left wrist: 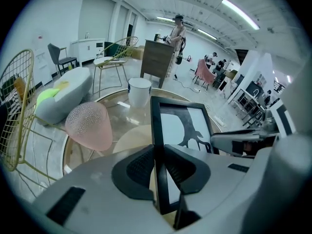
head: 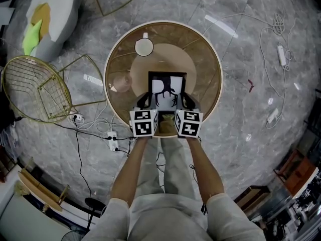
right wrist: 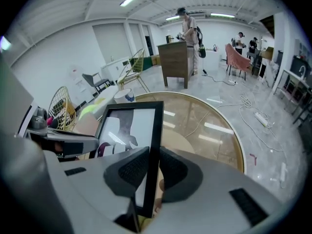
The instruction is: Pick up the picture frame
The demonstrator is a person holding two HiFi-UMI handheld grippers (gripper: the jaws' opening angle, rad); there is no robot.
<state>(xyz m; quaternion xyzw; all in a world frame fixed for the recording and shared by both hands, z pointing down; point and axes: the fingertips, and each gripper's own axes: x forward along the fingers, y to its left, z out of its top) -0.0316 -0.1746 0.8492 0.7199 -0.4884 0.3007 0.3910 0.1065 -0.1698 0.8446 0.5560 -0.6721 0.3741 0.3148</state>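
A black picture frame (head: 166, 88) with a black-and-white print hangs tilted above the round glass table (head: 204, 54), held by both side edges. My left gripper (head: 146, 101) is shut on the frame's left edge (left wrist: 157, 145), the dark pads pressing both faces. My right gripper (head: 185, 101) is shut on the frame's right edge (right wrist: 154, 150) in the same way. In each gripper view the frame (left wrist: 183, 128) (right wrist: 127, 130) stands upright between the jaws, and the other gripper shows beyond it.
On the table stand a white cup (head: 144, 46) at the far side and an upturned pink glass (head: 119, 81) at the left. A gold wire chair (head: 35, 87) stands left, a grey seat (head: 55, 14) beyond it. Cables and a power strip (head: 111, 137) lie on the floor.
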